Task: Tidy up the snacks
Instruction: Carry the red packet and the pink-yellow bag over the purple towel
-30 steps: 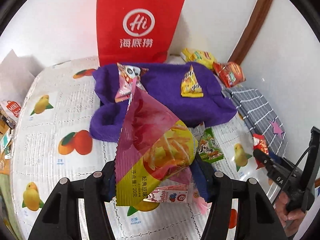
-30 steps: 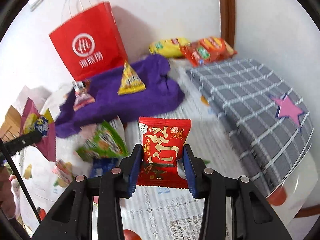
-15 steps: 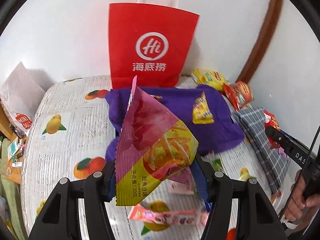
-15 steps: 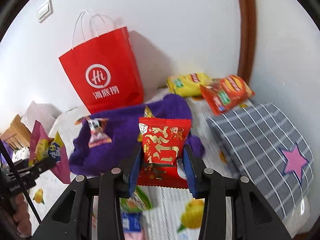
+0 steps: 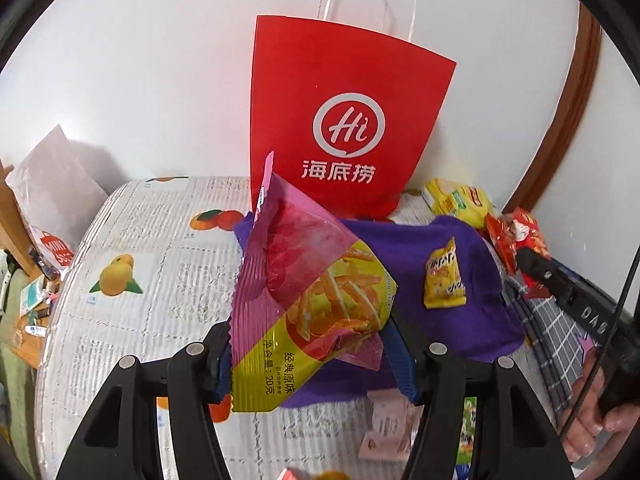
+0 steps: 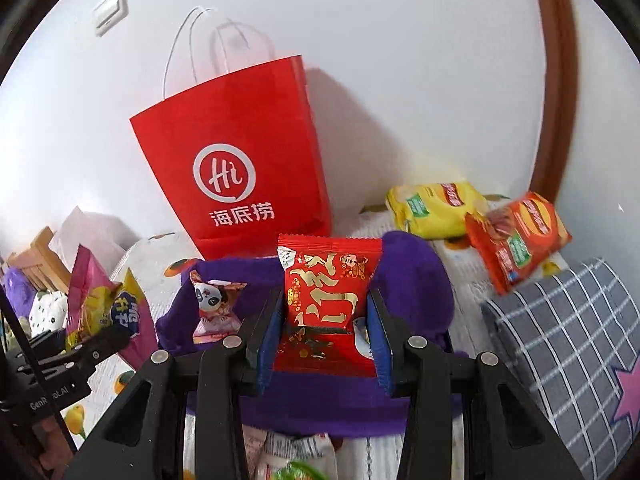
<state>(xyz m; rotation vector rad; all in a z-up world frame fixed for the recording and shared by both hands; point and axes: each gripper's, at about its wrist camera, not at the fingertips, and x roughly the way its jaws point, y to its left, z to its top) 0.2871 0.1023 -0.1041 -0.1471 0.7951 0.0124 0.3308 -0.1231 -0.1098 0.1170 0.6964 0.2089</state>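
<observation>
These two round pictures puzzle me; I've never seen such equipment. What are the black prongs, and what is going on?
No robot: a person holds a two-finger gripper in each hand, each with a fisheye camera looking along its fingers. The left gripper is shut on a pink-and-yellow fries packet; the right gripper is shut on a red packet with gold writing. Ahead, on a fruit-print tablecloth, stand a red paper bag and a purple cloth bearing a small yellow packet. A panda packet lies there too.

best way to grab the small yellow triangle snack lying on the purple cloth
Grip the small yellow packet across its wide bottom edge, coming down from above. It lies flat on the purple cloth, narrow tip toward the red bag, with clear cloth on both sides for the fingers.
</observation>
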